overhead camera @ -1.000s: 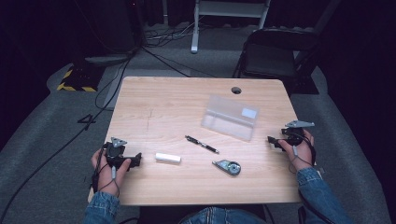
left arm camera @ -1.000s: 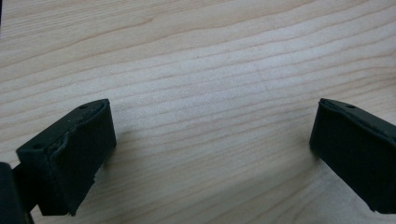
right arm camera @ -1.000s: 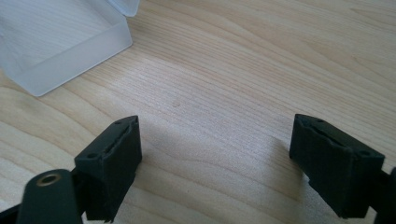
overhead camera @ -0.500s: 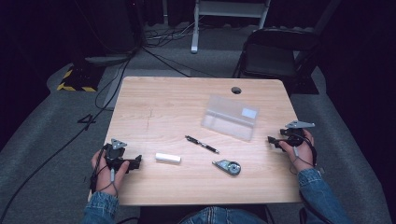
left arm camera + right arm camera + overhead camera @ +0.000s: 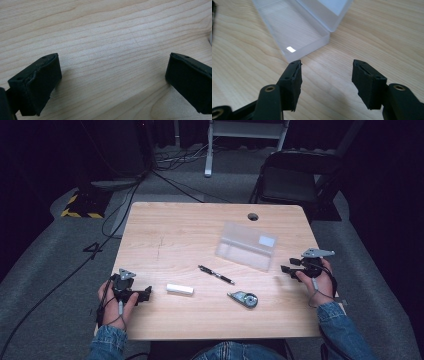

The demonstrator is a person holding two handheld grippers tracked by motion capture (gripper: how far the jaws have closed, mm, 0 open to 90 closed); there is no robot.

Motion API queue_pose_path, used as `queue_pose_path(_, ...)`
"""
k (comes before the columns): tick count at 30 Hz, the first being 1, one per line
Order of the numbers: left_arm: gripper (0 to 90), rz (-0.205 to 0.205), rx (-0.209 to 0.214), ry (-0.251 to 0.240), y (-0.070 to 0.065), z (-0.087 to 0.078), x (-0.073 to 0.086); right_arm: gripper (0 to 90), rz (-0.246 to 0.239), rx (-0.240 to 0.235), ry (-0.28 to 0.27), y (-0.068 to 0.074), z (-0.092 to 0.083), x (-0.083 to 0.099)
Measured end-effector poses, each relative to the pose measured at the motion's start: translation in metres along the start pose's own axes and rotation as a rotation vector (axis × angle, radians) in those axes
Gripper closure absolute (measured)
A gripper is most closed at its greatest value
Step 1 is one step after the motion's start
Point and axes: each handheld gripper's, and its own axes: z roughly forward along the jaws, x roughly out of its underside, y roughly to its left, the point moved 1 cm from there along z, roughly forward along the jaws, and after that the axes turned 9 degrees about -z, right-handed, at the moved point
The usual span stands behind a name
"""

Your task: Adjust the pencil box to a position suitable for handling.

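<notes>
Closing on nothing, right hand-held gripper point(image 5: 325, 82) faces clear box point(image 5: 304, 27).

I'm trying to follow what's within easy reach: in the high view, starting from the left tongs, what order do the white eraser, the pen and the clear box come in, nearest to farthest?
From the left tongs:
1. White eraser, just beside them, near the table's front edge.
2. Pen, mid-table, lying at a slant.
3. Clear box, farther back and toward the right tongs.

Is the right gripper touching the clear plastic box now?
Apart. In the right gripper view, bare table shows between the right gripper and the clear plastic box. Its jaws have just been closing, with nothing between them.
</notes>
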Motion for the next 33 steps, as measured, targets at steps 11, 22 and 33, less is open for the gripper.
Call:
queue_pose_path(11,0.6,0.001,0.000,0.000,0.000,0.000,0.000,40.8,-0.050,-0.100,-0.024,0.026,0.010,-0.019)
queue_pose_path(22,0.6,0.000,0.000,0.000,0.000,0.000,0.000,47.2,-0.126,-0.169,-0.007,0.046,0.043,-0.033)
queue_pose_path(33,0.6,0.000,0.000,0.001,0.000,0.000,0.000,59.4,-0.159,-0.175,0.021,0.047,0.063,-0.041)
